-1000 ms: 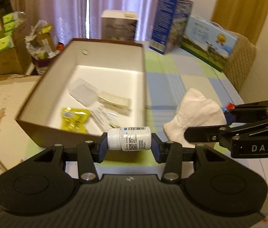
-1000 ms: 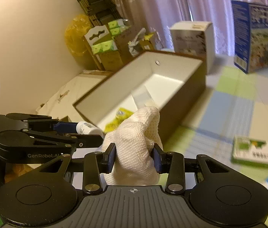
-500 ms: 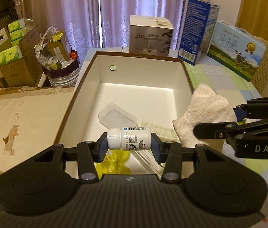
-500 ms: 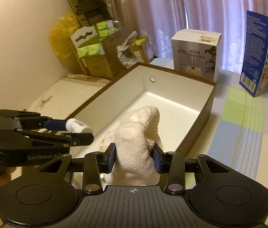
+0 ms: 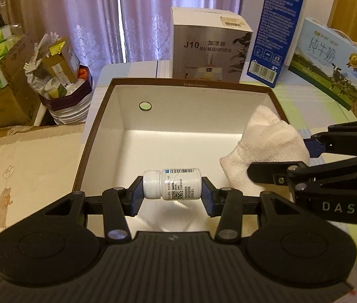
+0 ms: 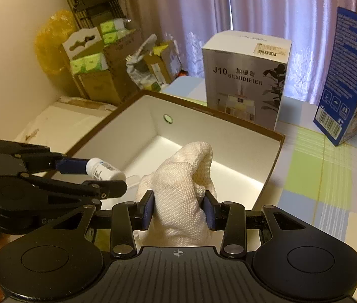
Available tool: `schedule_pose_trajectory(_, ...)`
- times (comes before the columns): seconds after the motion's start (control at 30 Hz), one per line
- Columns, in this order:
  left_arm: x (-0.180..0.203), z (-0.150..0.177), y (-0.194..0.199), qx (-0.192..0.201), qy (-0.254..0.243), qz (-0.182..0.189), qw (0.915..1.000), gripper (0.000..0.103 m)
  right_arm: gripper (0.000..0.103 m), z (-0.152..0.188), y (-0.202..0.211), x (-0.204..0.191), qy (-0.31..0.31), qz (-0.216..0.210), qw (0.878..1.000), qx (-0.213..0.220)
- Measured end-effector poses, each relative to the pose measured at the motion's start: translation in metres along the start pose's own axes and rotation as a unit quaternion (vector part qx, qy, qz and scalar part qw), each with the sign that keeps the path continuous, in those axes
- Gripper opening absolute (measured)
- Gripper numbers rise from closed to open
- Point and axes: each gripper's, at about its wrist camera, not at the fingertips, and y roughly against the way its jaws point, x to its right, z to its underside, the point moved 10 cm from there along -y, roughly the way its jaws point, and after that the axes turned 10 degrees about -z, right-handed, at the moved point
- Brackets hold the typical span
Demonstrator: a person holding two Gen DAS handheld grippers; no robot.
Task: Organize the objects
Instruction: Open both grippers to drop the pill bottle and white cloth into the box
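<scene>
Bottle [image 5: 172, 183] — small, white, lying sideways — hangs clamped end to end in the left gripper [image 5: 172, 197], over the near part of the brown box [image 5: 97, 116]. Just right, the right gripper [image 6: 178, 209] has its jaws closed on a white cloth [image 6: 183, 192] above the box — humidifier carton [image 5: 210, 45] stands on the desk beyond.

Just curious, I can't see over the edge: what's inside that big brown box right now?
The box shows a bare white floor and a small round hole in its far wall. Its near end is hidden behind the bottle, the cloth and the tongs.
</scene>
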Motion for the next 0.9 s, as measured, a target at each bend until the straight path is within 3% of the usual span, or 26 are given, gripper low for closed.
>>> schedule_pose_trajectory(0.1,-0.001,-0.009,-0.016,-0.002,-0.003,0.000,1.0000,0.041,0.039,-0.006,-0.011,0.012,0.004,0.018,1.000,0.004)
schedule_pose_trajectory(0.17,-0.001,-0.013,-0.025,-0.003,-0.004,0.002,1.0000,0.041,0.047,-0.008,-0.016,0.019,0.012,0.034,0.999,0.002)
schedule_pose_trajectory(0.27,0.001,-0.019,-0.036,-0.004,-0.009,0.005,0.9999,0.041,0.050,-0.009,-0.018,0.026,0.020,0.039,0.999,0.002)
schedule_pose_trajectory(0.6,0.018,-0.031,-0.063,-0.008,-0.031,0.025,0.9992,0.041,0.051,-0.010,-0.016,0.039,0.015,0.047,0.999,0.004)
schedule_pose_trajectory(0.9,0.022,-0.036,-0.062,-0.010,-0.038,0.013,0.9992,0.066,0.056,-0.008,-0.007,0.034,0.019,0.043,0.999,0.009)
